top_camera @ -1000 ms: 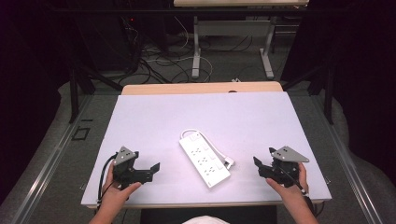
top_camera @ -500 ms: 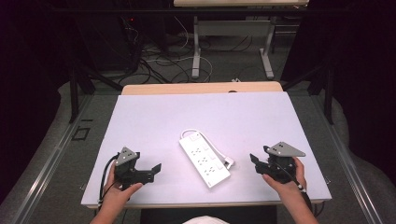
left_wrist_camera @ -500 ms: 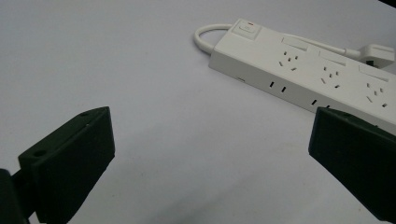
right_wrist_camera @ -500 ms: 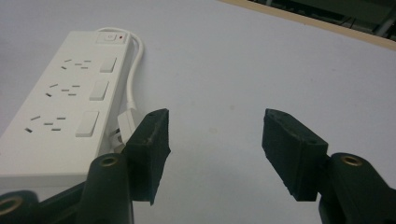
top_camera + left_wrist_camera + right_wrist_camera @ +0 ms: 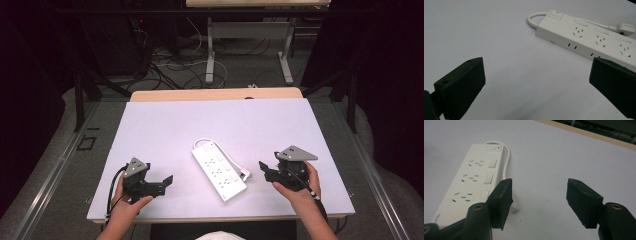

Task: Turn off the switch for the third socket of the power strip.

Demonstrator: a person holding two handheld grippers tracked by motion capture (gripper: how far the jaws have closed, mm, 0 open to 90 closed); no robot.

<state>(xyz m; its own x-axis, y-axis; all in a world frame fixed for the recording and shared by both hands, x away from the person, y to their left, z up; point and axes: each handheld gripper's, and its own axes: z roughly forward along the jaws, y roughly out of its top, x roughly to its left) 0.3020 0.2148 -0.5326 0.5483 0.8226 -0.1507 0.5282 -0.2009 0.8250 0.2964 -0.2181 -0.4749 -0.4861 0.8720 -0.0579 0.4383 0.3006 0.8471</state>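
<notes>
Both grippers, left (image 5: 167, 180) and right (image 5: 263, 167), jaws apart and empty, flank the power strip (image 5: 218, 169)

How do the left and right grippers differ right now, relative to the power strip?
The left gripper stands well off the power strip, with bare table between; the right gripper sits much closer, beside the plug at the cord's end. The left gripper's jaws spread wider; the right gripper's jaws are open but narrower, having just been opening, with nothing between them. Both point inward at the strip and hold nothing.
</notes>
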